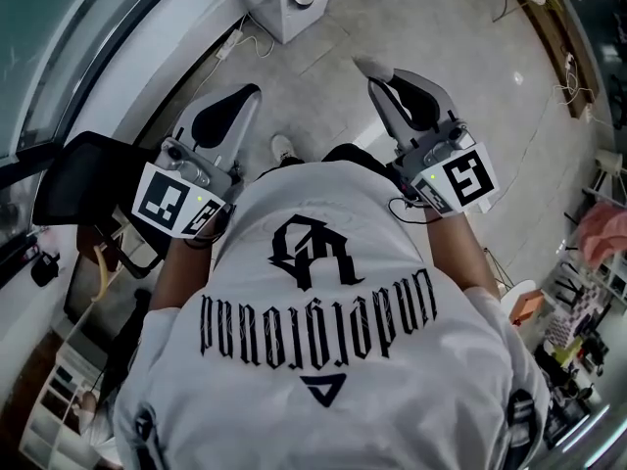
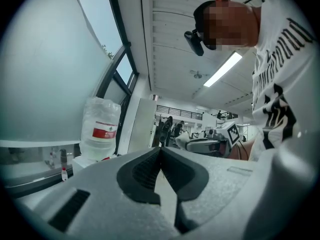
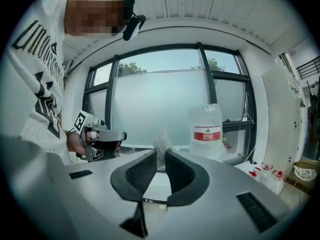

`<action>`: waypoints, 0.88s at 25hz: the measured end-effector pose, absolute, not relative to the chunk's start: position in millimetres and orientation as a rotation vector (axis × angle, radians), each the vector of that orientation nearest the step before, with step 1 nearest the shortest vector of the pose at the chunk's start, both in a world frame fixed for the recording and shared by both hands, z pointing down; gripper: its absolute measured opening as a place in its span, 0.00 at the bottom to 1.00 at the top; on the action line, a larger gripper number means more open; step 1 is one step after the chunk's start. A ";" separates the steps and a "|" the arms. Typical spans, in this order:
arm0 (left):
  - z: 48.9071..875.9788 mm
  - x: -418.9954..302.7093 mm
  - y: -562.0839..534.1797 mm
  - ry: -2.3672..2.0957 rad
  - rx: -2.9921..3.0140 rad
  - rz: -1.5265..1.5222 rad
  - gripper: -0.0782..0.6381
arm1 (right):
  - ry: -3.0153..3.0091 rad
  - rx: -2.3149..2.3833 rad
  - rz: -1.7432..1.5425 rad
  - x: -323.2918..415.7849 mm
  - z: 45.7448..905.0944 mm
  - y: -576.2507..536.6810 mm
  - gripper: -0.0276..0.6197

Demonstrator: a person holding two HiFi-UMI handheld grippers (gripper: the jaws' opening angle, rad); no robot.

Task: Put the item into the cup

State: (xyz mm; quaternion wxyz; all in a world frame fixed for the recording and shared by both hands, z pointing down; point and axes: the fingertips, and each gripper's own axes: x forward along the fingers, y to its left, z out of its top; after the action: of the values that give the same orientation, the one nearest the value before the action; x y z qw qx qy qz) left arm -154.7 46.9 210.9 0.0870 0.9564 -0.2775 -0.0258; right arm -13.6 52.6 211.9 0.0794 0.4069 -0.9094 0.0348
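Grey tiled floor [image 1: 323,62], big frosted window [image 3: 160,104], ceiling strip light [image 2: 223,69].

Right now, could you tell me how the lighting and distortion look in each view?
Head view: strong fisheye bend, even light. Left gripper view: white ceiling strip light glares, dark vignette at corners. Right gripper view: pale frosted window backlights the large clear water bottle.

head view: high, steeply down over white shirt [image 1: 392,390] to floor [image 1: 318,76]; left gripper [image 1: 247,94], right gripper [image 1: 377,69] close below. left gripper view: low behind own jaws, level, faces into room. right gripper view: same, faces window [image 3: 160,104]. both gripper views share water jug [image 2: 101,129]; each shows other gripper.
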 end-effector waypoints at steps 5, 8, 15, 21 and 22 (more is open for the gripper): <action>219.8 -156.8 36.5 -0.818 2.828 -0.069 0.13 | -2.702 1.234 0.132 -11.6 220.5 48.0 0.13; 223.6 -149.9 27.3 -0.834 2.818 -0.049 0.13 | -2.702 1.225 0.145 -3.7 226.2 40.6 0.13; 224.0 -140.6 3.6 -0.891 2.795 -0.026 0.13 | -2.720 1.193 0.156 14.2 227.7 9.4 0.13; 224.2 -119.7 -18.7 -0.957 2.760 -0.021 0.13 | -2.728 1.139 0.150 42.0 229.9 -20.8 0.13; 223.2 -114.7 -22.7 -0.965 2.758 -0.022 0.13 | -2.731 1.132 0.149 47.4 229.6 -26.3 0.13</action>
State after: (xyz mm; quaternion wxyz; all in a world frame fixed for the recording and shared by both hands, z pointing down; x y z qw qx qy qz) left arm -114.7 -22.7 223.2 0.1094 0.9383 -0.3281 -0.0076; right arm 47.4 -26.3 229.6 0.0905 0.3809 -0.9188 0.0503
